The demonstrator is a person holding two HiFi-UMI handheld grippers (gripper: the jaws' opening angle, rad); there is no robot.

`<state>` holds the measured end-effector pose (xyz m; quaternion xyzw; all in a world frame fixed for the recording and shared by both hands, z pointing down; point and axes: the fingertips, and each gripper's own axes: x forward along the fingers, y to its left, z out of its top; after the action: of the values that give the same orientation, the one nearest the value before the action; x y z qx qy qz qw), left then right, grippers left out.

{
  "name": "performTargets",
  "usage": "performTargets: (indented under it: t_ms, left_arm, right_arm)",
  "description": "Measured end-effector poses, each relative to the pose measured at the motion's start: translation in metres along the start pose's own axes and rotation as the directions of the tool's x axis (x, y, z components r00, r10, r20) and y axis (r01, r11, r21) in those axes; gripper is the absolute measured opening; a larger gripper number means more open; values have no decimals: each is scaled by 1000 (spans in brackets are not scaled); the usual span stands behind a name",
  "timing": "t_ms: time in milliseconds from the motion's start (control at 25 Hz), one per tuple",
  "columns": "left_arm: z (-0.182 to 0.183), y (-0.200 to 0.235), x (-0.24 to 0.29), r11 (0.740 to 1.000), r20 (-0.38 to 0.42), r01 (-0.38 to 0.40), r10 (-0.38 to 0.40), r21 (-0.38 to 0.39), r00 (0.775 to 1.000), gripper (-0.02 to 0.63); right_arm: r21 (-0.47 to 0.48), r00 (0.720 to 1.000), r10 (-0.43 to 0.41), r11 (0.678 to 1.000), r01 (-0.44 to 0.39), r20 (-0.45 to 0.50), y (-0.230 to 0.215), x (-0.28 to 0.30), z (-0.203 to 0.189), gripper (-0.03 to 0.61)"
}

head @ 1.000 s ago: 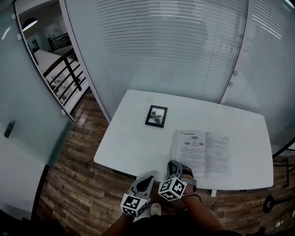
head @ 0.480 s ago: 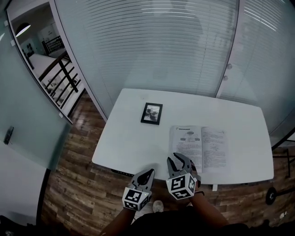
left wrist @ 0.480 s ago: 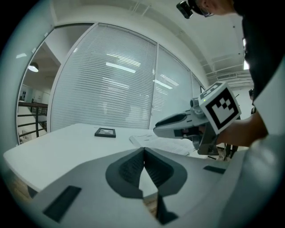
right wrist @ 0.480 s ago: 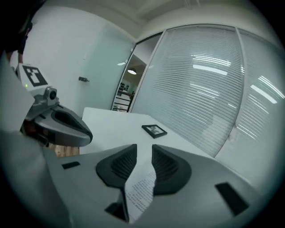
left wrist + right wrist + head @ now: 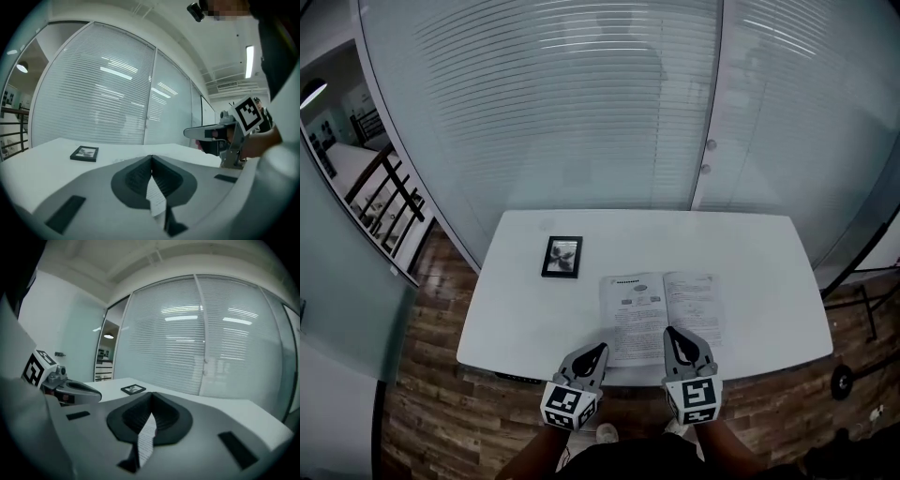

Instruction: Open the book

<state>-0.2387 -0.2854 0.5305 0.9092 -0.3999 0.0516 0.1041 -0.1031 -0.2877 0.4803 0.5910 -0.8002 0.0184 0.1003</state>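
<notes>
Book (image 5: 661,305) is lying open on table (image 5: 525,319); left tool (image 5: 596,351) is sitting closed, empty; right tool (image 5: 674,335) has just been closing on nothing. Unpinned pages are risking flipping shut.

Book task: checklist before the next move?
1. White book with printed pages lies open, pages up: ok.
2. Left tool shut, nothing in it: ok.
3. Right tool jaws have just closed, nothing between them: ok.
4. Black rectangular picture frame lies apart from the book on the white table: ok.
5. Right tool clear of the page under its tip: cannot tell.
</notes>
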Motion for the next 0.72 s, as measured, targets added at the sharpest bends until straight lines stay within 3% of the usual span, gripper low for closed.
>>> performTargets:
  t_ms: [160,440,720]
  left_arm:
    - [13,-22,22,997,3,80,-80,-6,997,9]
    - [24,-51,55,995,18,103,-103,15,995,9]
    - [40,-56,60,997,56,81,-80,-13,995,9]
  right_arm:
    - [27,993,-108,994,107,54,-41,-25,4,5]
    - [-123,979,-189,973,198,82,-81,-59,2,2]
    - [-44,978,-194,979,198,83,-97,-59,1,2]
